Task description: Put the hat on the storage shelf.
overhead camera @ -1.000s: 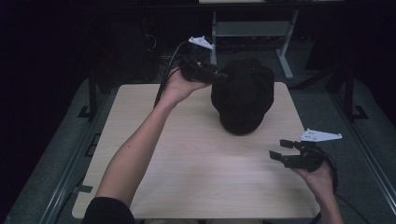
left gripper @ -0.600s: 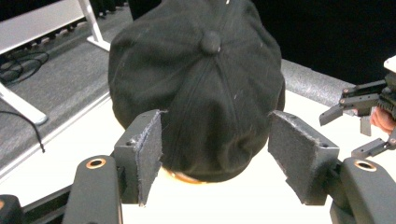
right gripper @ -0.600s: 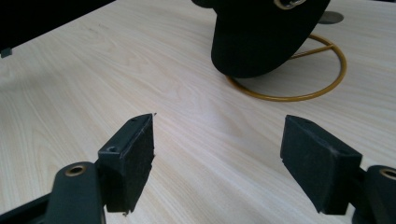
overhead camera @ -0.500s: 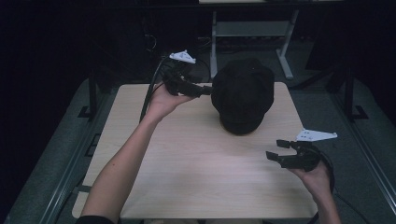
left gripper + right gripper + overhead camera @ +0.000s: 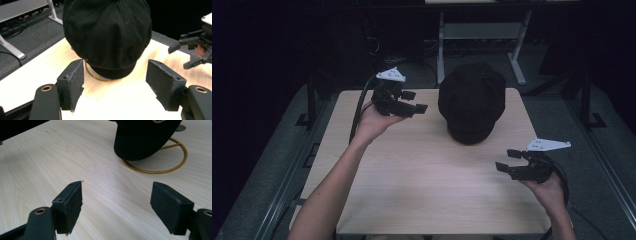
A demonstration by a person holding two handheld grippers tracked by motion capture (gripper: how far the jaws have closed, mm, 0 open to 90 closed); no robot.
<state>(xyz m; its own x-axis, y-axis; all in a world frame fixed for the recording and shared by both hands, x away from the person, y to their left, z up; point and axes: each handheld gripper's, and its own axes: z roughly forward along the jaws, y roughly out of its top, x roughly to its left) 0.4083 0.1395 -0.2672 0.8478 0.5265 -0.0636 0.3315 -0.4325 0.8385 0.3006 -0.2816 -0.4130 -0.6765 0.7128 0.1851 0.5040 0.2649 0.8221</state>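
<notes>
On the table [image 5: 412, 175], both my grippers gape empty; I'd square the left gripper [image 5: 408, 101] to the cap [image 5: 472, 102] before clamping.

The left gripper [image 5: 115, 86] holds its two padded jaws wide apart above the pale wooden desk [image 5: 120, 105]; just beyond them a black cap [image 5: 107, 32] sits on a thin gold wire ring [image 5: 93, 76]; at the right edge the right gripper [image 5: 192, 50] hangs with jaws parted, a fingertip behind it.
</notes>
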